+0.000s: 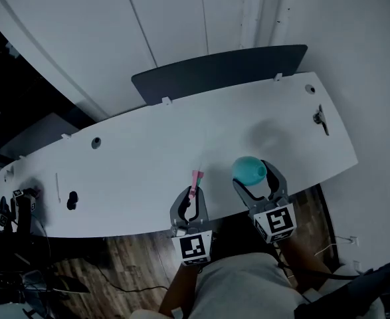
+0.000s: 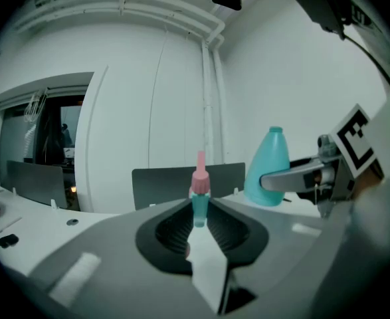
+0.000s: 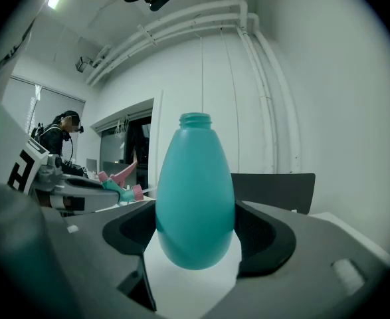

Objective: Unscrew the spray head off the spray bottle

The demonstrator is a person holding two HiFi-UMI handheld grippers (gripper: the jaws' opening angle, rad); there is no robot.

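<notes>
The right gripper (image 1: 254,175) has its fingers spread wide around the teal spray bottle (image 3: 195,198), which stands upright with its neck uncapped; its opaque walls hide any contents. Just beside it, the left gripper (image 2: 199,208) pinches the pink-and-teal spray head (image 2: 199,178). Both hang over the near edge of the counter (image 1: 181,138), whose white top stretches ahead.
</notes>
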